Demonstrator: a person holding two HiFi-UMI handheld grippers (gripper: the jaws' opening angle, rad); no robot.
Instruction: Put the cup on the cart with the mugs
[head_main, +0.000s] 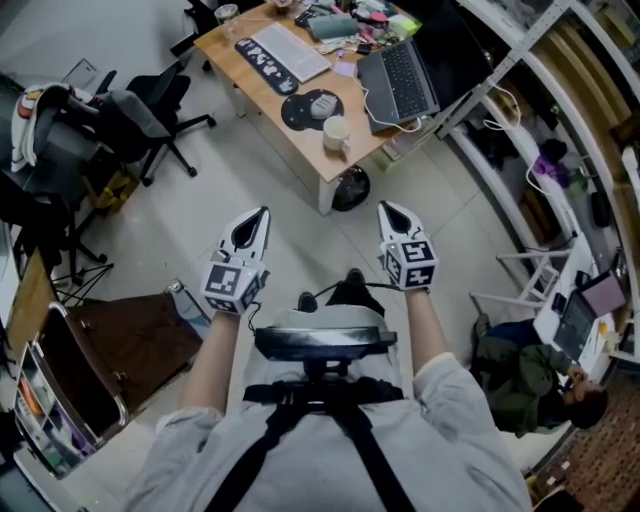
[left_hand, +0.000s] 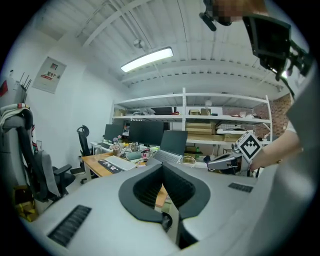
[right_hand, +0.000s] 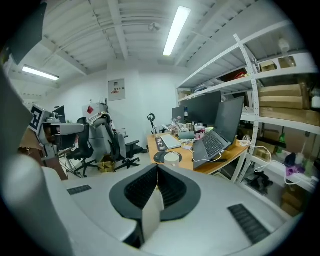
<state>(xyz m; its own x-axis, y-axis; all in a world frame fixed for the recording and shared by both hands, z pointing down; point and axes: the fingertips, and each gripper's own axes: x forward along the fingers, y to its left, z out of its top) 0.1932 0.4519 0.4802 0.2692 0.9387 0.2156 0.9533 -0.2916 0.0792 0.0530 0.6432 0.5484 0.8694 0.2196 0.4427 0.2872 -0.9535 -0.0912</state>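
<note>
Right gripper view: our right gripper (right_hand: 156, 172) has its jaws pressed together on nothing. Is the left gripper (left_hand: 162, 167) the same?

— Yes, both are closed and empty. The cup (right_hand: 171, 159) stands at the near corner of the desk (right_hand: 207, 168), well ahead of us. We should spread the right jaws before arriving, then come in level around its body.

The cup (head_main: 335, 133) stood on the desk's (head_main: 265, 100) near end — laptop (head_main: 398, 80) right of it, keyboard (head_main: 291, 51) behind — chairs (head_main: 150, 115) left

Left gripper (head_main: 261, 213), right gripper (head_main: 386, 207) closed, empty, pointing forward.
</note>
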